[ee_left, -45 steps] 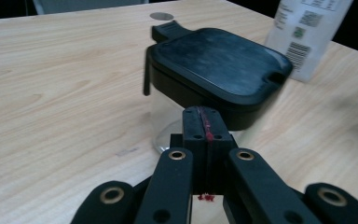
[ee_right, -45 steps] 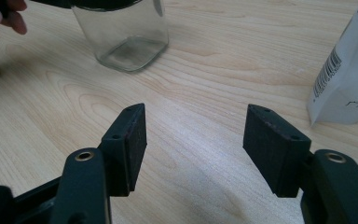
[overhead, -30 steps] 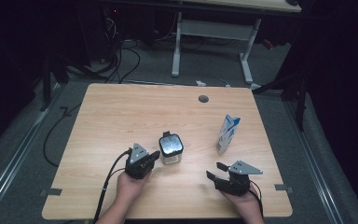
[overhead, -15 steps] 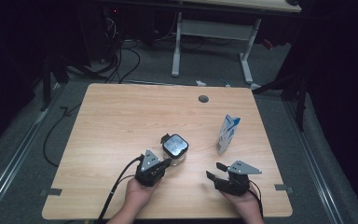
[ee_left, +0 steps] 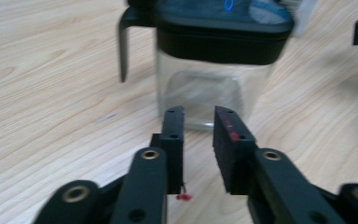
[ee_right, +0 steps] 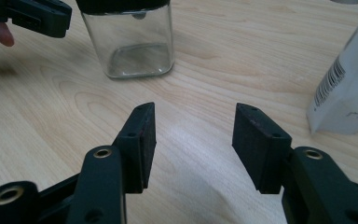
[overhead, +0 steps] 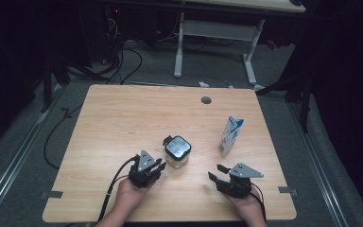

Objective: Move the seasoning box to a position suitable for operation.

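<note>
Opening the left gripper [ee_left: 198,135] wider, as its empty jaws have just begun to part, we should square it to the jar [overhead: 177,151] standing mid-table just ahead, while the right gripper [ee_right: 193,140], apart but just narrowing on nothing, waits nearby.

A rectangular table of pale wood grain [overhead: 123,118] carries the things, with a round grey cable hole [overhead: 206,100] near its far edge. A square clear glass jar with a black lid [overhead: 177,152] stands near the middle. A white-and-blue paper carton [overhead: 230,135] stands upright to its right, well apart.
</note>
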Available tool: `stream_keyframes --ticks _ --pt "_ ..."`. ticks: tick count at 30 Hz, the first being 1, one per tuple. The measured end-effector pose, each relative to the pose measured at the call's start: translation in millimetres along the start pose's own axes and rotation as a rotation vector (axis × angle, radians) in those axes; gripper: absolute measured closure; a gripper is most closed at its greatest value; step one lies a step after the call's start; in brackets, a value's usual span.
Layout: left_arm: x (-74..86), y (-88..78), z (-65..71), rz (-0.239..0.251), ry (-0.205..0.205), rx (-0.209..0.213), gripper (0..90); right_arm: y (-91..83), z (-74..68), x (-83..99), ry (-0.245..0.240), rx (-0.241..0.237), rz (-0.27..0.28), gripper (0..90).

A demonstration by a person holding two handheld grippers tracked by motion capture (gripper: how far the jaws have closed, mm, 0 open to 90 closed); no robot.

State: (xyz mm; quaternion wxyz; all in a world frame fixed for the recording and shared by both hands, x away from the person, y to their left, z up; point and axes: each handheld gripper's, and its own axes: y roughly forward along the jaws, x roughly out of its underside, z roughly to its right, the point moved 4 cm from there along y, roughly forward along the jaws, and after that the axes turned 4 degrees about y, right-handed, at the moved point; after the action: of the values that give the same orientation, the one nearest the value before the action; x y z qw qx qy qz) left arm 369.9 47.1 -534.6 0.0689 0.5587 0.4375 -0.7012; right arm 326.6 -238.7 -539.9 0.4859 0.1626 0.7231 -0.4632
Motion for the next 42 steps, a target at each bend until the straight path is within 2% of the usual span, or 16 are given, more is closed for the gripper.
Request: stream_keyframes --ticks 2,4,5,8,14,16,17,18,19,22,25,27,31,35,37,42 --pt "2.2 -0.4 -3.9 0.003 0.014 -0.011 67.0 2.9 -1.3 -1.5 -0.009 0.007 0.001 53.2" --pt "6.1 0.2 -7.0 0.002 0.023 0.002 63.6 9.3 -1.6 -5.6 -0.005 0.035 -0.006 53.4" --pt "7.9 2.3 -9.6 -0.017 0.009 0.037 61.8 11.2 -0.4 -7.6 0.008 0.041 -0.009 52.9" --pt "8.6 2.7 -10.0 -0.021 0.031 0.046 64.4 18.8 3.1 -13.3 0.038 0.068 -0.026 51.7" --pt "6.4 -6.5 -14.5 0.005 0.055 0.049 58.9 25.4 2.3 -23.8 0.016 0.084 -0.041 53.8" --pt "7.5 -10.2 -16.5 0.021 0.044 0.04 58.5 29.4 1.3 -29.1 0.01 0.072 -0.042 53.8" --pt "8.3 -14.3 -20.4 0.037 -0.009 0.059 58.7 35.4 0.3 -33.8 0.008 0.063 -0.045 55.3" --pt "8.3 -14.3 -20.4 0.037 -0.009 0.059 58.9 35.4 0.3 -33.8 0.008 0.063 -0.045 55.3" --pt "6.8 -17.5 -24.0 0.049 -0.055 0.063 58.8 41.2 -0.8 -38.0 0.023 0.03 -0.056 55.5" --pt "2.8 -20.2 -25.9 0.074 -0.062 0.038 57.7 44.4 -2.4 -40.8 0.006 0.023 -0.044 58.2" --pt "-5.5 -18.9 -27.4 0.081 -0.047 -0.007 60.4 45.1 -8.6 -36.6 -0.055 0.017 -0.063 59.2" --pt "-12.3 -18.0 -28.6 0.082 -0.039 -0.009 63.3 42.8 -11.1 -33.7 -0.062 0.001 -0.054 59.7" --pt "-28.1 -16.4 -32.9 0.115 -0.021 -0.034 68.0 39.6 -10.5 -31.4 -0.054 -0.019 -0.048 61.5" --pt "-38.4 -11.8 -37.3 0.131 -0.03 -0.036 74.3 38.1 -10.5 -31.5 -0.065 -0.018 -0.041 62.5" --pt "-44.4 -8.2 -39.4 0.143 -0.043 -0.026 77.8 38.1 -9.7 -31.2 -0.052 -0.022 -0.041 63.6" --pt "-58.6 0.5 -39.8 0.158 -0.023 -0.035 85.0 39.2 -6.9 -28.7 -0.023 -0.024 -0.042 64.3"
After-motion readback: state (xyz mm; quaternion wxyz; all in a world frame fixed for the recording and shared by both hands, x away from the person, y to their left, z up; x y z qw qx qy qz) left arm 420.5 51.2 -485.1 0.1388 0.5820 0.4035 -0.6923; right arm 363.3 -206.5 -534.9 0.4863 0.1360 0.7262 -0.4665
